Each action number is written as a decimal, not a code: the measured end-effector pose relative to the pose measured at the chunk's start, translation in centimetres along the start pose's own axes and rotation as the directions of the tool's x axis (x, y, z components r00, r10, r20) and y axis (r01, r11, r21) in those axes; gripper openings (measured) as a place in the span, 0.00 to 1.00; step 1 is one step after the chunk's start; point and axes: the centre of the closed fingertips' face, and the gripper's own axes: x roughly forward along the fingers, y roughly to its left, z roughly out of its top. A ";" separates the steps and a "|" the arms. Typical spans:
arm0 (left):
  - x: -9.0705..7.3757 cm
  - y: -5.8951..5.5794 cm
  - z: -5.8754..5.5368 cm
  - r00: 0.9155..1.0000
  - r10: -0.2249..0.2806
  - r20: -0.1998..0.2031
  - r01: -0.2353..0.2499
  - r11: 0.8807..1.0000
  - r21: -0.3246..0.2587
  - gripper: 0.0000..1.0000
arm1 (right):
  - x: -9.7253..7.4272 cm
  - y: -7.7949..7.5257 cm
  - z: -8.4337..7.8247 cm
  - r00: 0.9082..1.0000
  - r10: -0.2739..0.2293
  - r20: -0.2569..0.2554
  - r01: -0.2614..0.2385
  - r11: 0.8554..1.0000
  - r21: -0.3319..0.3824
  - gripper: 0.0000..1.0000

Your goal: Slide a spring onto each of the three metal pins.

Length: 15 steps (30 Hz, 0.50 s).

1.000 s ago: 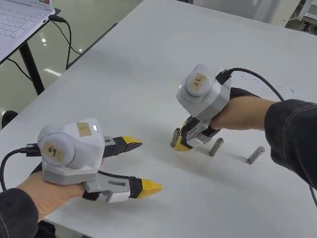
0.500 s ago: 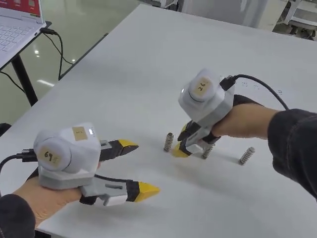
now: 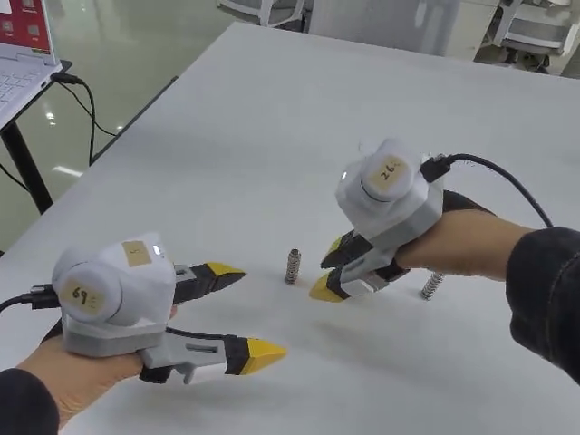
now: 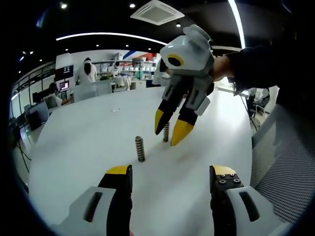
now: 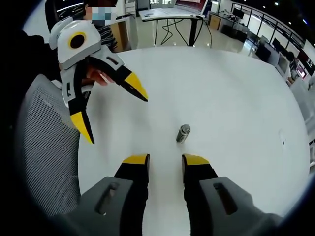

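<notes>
Head view with both gripper views. The left gripper (image 3: pixel 243 313) is held low over the white table (image 3: pixel 272 118), its yellow-tipped jaws spread wide with nothing between them. In its own view the left gripper (image 4: pixel 171 170) points toward the upright spring (image 4: pixel 140 148), which stands on the table ahead of the jaws, nearer the left-hand jaw and well apart from both tips.

The right gripper (image 3: pixel 328 270) is tilted down toward the table, its jaws set to a narrow gap and empty. In the right gripper view the right gripper (image 5: pixel 166 160) has the upright spring (image 5: pixel 183 132) just ahead of its tips, in line with the right-hand jaw and not touching either. In the head view the upright spring (image 3: pixel 293 265) stands just beyond the right gripper's tips, between the two grippers. Whether a pin stands inside it cannot be told.

A second spring (image 4: pixel 166 132) shows through the gap between the tips of the right gripper (image 4: pixel 170 129); whether it sits between the jaws or behind them cannot be told. A tilted spring (image 3: pixel 431 285) stands behind the jaws, just beside the hand holding the right gripper. The left gripper (image 5: pixel 114 113) appears up and to the left of the right gripper's jaws.
</notes>
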 end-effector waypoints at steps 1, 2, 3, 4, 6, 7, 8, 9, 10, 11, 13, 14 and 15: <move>0.0 0.0 0.0 1.000 -0.001 -0.002 0.001 1.000 0.001 0.62 | -0.1 0.2 0.0 1.000 -0.004 0.010 0.004 1.000 0.004 0.28; 0.0 -0.1 0.0 1.000 -0.001 -0.002 0.001 1.000 0.001 0.62 | -0.2 0.3 -0.1 1.000 -0.005 0.014 0.004 1.000 0.008 0.28; 0.1 -0.1 0.0 1.000 -0.002 -0.001 0.002 1.000 0.001 0.62 | -0.3 0.4 -0.2 1.000 -0.006 0.018 0.006 1.000 0.012 0.28; 0.1 -0.2 0.0 1.000 -0.003 -0.002 0.003 1.000 0.001 0.62 | -0.4 0.5 -0.3 1.000 -0.009 0.022 0.009 1.000 0.014 0.28; 0.1 -0.2 0.1 1.000 -0.004 -0.003 0.004 1.000 0.002 0.62 | -0.7 0.6 -0.5 0.999 -0.016 0.032 0.015 1.000 0.023 0.28; 0.1 -0.3 0.0 1.000 -0.005 -0.005 0.005 1.000 0.003 0.62 | -0.8 0.7 -0.6 0.999 -0.019 0.039 0.018 0.999 0.030 0.28; 0.1 -0.3 0.0 1.000 -0.005 -0.006 0.005 1.000 0.004 0.62 | -1.0 0.8 -0.7 0.999 -0.021 0.045 0.019 0.999 0.035 0.28; 0.1 -0.3 0.0 1.000 -0.006 -0.007 0.006 1.000 0.003 0.62 | -1.1 1.0 -0.7 0.998 -0.024 0.055 0.021 0.999 0.043 0.28; 0.1 -0.4 0.0 1.000 -0.006 -0.007 0.006 1.000 0.002 0.62 | -1.2 1.1 -0.8 0.998 -0.025 0.061 0.022 0.999 0.049 0.29; 0.1 -0.4 0.0 1.000 -0.006 -0.007 0.006 1.000 0.002 0.62 | -1.4 1.3 -0.9 0.997 -0.031 0.070 0.027 0.998 0.053 0.29; 0.2 -0.4 0.1 1.000 -0.006 -0.006 0.006 1.000 0.000 0.63 | -1.7 1.5 -1.1 0.996 -0.036 0.081 0.031 0.997 0.064 0.29; 0.2 -0.4 0.1 1.000 -0.006 -0.006 0.006 1.000 0.001 0.63 | -1.8 1.7 -1.2 0.996 -0.036 0.086 0.030 0.997 0.070 0.29; 0.2 -0.5 0.2 1.000 -0.006 -0.007 0.006 1.000 0.003 0.63 | -1.9 1.7 -1.4 0.995 -0.040 0.095 0.032 0.996 0.077 0.29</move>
